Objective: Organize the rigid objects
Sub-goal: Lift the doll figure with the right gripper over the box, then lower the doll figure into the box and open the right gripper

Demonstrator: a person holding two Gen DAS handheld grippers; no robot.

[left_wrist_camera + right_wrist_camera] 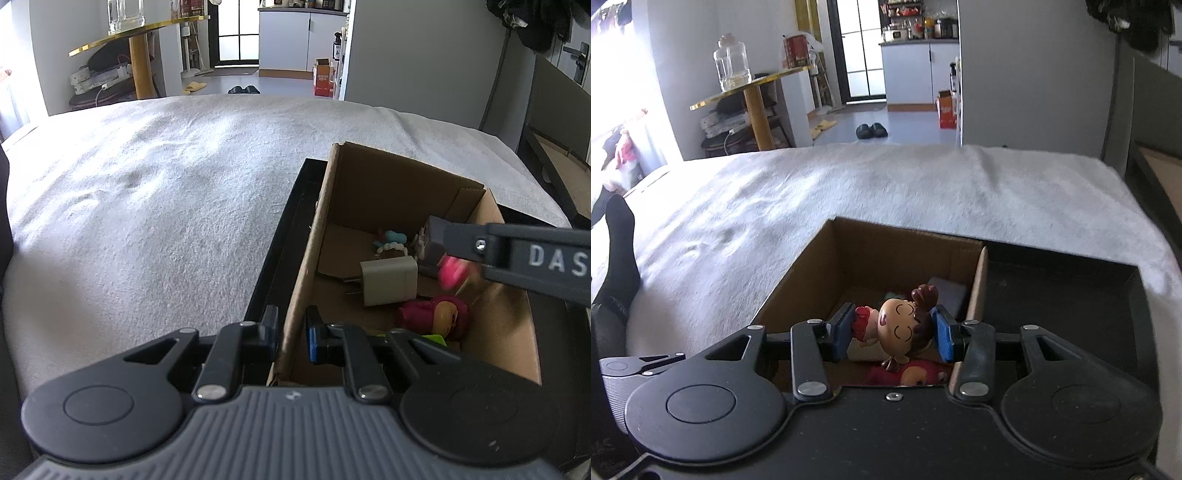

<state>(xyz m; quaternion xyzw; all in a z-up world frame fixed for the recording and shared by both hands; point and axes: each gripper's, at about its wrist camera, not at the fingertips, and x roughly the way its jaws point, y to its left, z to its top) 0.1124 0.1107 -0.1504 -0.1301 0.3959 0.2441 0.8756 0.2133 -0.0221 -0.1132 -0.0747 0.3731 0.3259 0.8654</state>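
Note:
An open cardboard box stands on a white blanket. My left gripper is shut on the box's near left wall, one finger outside and one inside. My right gripper hangs over the box, shut on a small doll figurine with brown hair and a red dress, which lies sideways between the blue pads. In the left wrist view the right gripper reaches in from the right, with the doll a pink blur. Inside the box lie a white charger, a red toy and a small pale figurine.
A black tray lies under and around the box; its dark floor shows to the box's right. The white blanket spreads wide to the left and beyond. A person's leg in a black sock rests at the far left.

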